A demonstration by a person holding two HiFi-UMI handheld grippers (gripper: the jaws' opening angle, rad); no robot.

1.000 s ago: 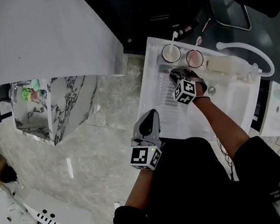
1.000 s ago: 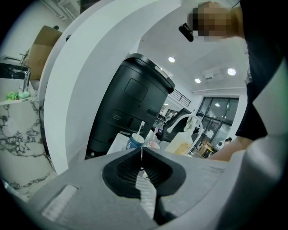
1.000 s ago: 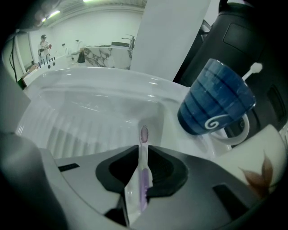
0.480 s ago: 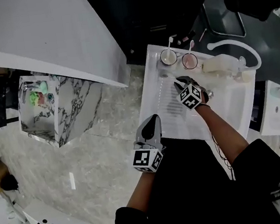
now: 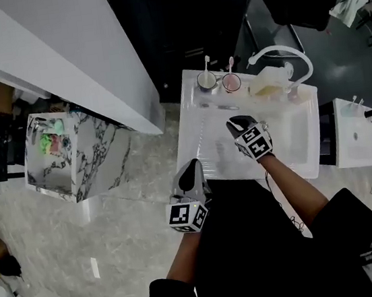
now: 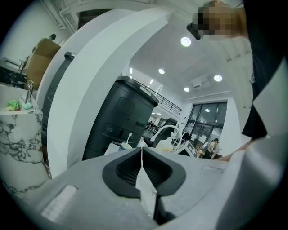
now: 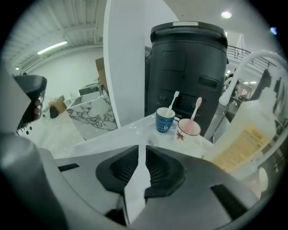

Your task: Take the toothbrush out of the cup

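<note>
Upper centre of head view, on sink counter (image 5: 200,130): blue cup (image 7: 165,120) holds white toothbrush (image 7: 173,101); pink toothbrush (image 7: 195,109) in white cup (image 7: 187,129) beside it. L gripper (image 6: 142,152) and R gripper (image 7: 141,152): jaws together (R maybe a hairline apart), empty, well short of cups. Step: approach. Next: open R jaws, pinch handle.

In the right gripper view the lower ends of the white toothbrush (image 7: 173,101) and pink toothbrush (image 7: 196,109) are hidden inside the blue cup (image 7: 164,121) and white cup (image 7: 187,129); the bottle (image 7: 246,140) is cut off by the dark rim; in the left gripper view the left claw (image 6: 141,152) hides nearly all of both cups; from the head view the bristles are too small to tell.
</note>
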